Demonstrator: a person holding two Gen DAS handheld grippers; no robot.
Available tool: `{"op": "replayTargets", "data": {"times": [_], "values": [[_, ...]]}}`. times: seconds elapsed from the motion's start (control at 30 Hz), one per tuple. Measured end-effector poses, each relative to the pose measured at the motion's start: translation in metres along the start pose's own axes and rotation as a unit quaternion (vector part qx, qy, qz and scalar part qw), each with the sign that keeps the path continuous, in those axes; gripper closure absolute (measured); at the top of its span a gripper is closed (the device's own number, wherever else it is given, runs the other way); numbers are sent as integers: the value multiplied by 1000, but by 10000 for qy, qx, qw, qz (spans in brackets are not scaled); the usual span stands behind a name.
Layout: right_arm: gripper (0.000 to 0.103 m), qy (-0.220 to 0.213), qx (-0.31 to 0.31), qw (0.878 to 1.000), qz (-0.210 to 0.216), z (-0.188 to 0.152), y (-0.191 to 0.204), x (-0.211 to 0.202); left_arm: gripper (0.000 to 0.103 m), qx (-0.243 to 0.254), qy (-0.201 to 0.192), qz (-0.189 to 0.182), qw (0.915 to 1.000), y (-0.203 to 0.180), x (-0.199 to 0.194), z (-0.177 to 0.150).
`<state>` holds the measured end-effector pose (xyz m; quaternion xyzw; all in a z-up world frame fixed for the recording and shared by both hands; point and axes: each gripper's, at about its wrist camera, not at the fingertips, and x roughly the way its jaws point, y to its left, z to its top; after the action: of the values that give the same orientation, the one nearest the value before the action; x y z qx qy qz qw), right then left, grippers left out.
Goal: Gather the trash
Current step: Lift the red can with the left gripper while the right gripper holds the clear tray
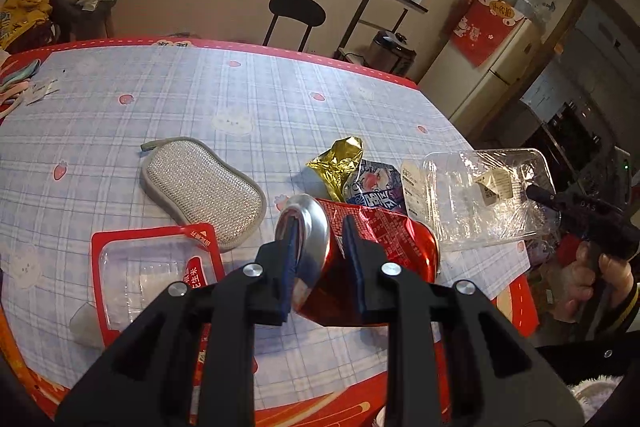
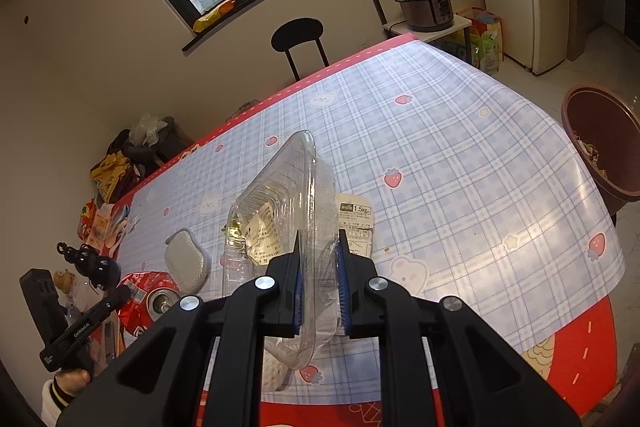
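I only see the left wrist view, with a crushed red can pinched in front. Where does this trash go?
Observer: A dark red bin stands on the floor beside the table, scraps already inside.
Operator: What has the other tool got?
Observer: The right tool is shut on the clear plastic tray, blue pads pinching its rim.
Operator: Anything hidden near my can?
Observer: A black gourd-shaped ornament sits close to the red can.
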<state>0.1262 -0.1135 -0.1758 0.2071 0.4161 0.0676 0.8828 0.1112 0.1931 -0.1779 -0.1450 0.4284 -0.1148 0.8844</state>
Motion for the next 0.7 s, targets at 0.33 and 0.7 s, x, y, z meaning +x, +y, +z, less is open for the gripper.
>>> {"op": "replayTargets", "data": {"times": [0.33,0.7], "values": [[88,117,-148,9995,251,23,-27,-3,78,-259,-292,244,9989,-31,-10,0],[88,-149,146,9995,225,67,-117,-35,80,-97,-497,255,9984,-121,5,16]]}}
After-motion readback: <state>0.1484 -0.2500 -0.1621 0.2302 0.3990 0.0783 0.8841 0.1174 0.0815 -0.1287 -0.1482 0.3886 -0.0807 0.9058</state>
